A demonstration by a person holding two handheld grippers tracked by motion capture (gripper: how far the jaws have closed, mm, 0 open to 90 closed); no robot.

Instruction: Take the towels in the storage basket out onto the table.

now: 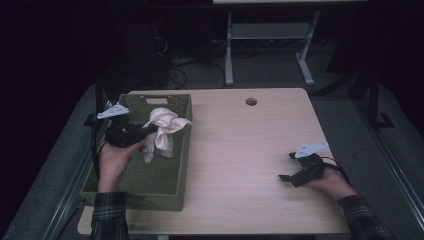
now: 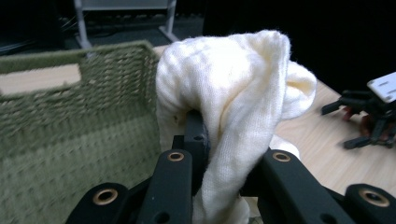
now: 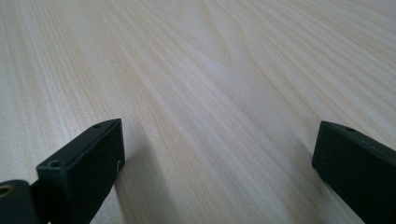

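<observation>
Left gripper (image 1: 148,131) clamped on cream cloth (image 1: 164,127) over green basket (image 1: 150,187), frame left; right gripper (image 1: 290,167) wide, lower right.

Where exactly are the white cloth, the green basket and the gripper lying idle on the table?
white cloth (image 1: 164,127), high view, on its bunched upper folds.
green basket (image 1: 150,200), high view, on its near wall.
right gripper (image 1: 289,167), high view, midway between its open fingertips.

Basket (image 1: 165,185) on table (image 1: 240,150), left edge, running front to back. Cloth (image 1: 162,129) above basket's right wall, far half, pinched in left gripper (image 1: 145,131), which is over the basket. Right gripper (image 1: 290,172) on the table near front-right corner, well apart from the basket.
</observation>
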